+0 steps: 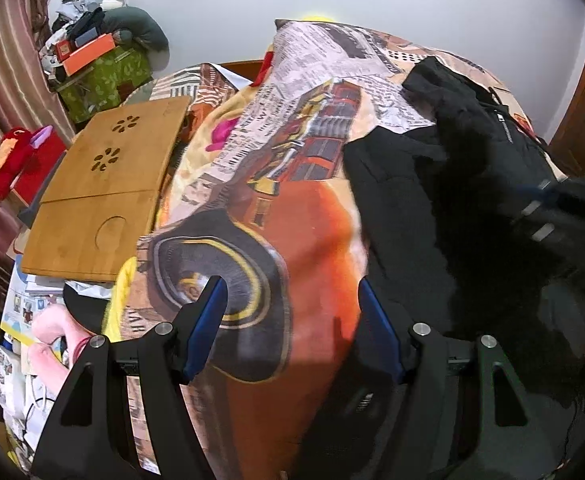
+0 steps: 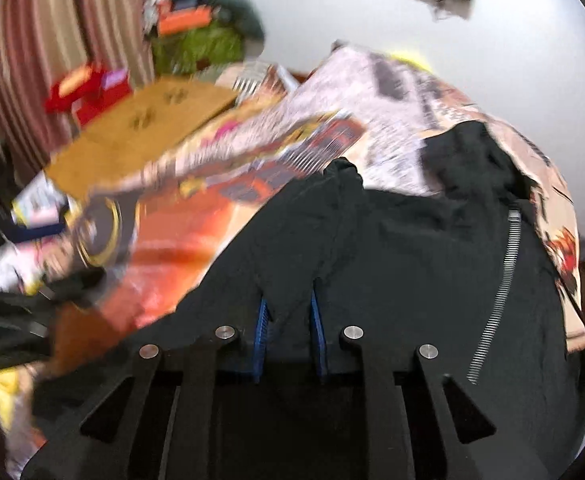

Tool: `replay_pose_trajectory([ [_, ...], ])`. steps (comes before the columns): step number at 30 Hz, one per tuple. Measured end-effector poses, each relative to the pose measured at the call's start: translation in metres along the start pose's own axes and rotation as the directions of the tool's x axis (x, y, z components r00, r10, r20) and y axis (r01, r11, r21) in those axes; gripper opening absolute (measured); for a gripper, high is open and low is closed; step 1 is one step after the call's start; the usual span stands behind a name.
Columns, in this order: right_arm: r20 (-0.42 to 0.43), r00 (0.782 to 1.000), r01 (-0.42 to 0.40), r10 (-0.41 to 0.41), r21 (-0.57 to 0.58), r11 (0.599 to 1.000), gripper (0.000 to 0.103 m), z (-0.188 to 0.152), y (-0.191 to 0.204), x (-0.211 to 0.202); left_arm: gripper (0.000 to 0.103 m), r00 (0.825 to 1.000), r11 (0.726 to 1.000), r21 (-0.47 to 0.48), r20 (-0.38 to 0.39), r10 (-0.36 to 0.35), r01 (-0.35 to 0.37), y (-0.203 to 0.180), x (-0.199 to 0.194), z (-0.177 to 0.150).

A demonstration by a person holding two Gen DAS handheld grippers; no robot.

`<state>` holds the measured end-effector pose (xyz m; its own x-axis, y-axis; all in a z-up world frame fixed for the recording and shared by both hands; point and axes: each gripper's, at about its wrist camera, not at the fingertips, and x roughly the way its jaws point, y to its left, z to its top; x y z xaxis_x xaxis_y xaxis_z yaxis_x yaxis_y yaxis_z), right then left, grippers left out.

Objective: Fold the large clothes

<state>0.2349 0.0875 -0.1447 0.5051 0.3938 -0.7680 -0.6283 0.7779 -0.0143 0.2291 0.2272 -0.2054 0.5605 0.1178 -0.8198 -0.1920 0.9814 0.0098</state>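
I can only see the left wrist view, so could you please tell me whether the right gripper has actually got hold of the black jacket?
Observer: Yes. In the right wrist view the right gripper has its blue pads closed on a fold of the black jacket.
Operator: Thank you. Can you see the zipper from there?
Observer: Yes, a metal zipper runs down the jacket to the right of the grip, apart from the fingers.
Operator: And is that view sharp?
Observer: The jacket is fairly clear, but the printed bedspread to the left is motion-blurred.
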Motion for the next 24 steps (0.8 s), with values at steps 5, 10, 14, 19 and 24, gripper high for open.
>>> replay_pose_trajectory([
  [5,0.127,0.992,0.008,-0.024,0.126,0.992,0.017,0.007,-0.042,-0.062,0.067,0.999,0.999,0.02,-0.016,-0.031,0.031,-0.026,0.002,0.001],
  [10,0.212,0.974,0.019,-0.074,0.251,0.968,0.017,-0.002,-0.088,-0.114,0.067,0.996,0.997,0.029,-0.053,-0.07,0.072,-0.058,0.011,0.002],
  [14,0.207,0.973,0.023,-0.099,0.341,0.94,0.017,-0.017,-0.126,-0.129,0.067,0.993,0.995,0.019,-0.064,-0.095,0.096,-0.077,0.015,0.003],
  [19,0.143,0.982,0.05,-0.122,0.425,0.904,0.017,-0.05,-0.164,-0.13,0.067,0.987,0.992,0.002,-0.101,-0.125,0.126,-0.096,0.026,0.002],
  [24,0.055,0.995,0.05,-0.089,0.497,0.867,0.017,-0.089,-0.198,-0.117,0.067,0.981,0.992,0.005,-0.153,-0.122,0.124,-0.109,0.042,-0.003],
])
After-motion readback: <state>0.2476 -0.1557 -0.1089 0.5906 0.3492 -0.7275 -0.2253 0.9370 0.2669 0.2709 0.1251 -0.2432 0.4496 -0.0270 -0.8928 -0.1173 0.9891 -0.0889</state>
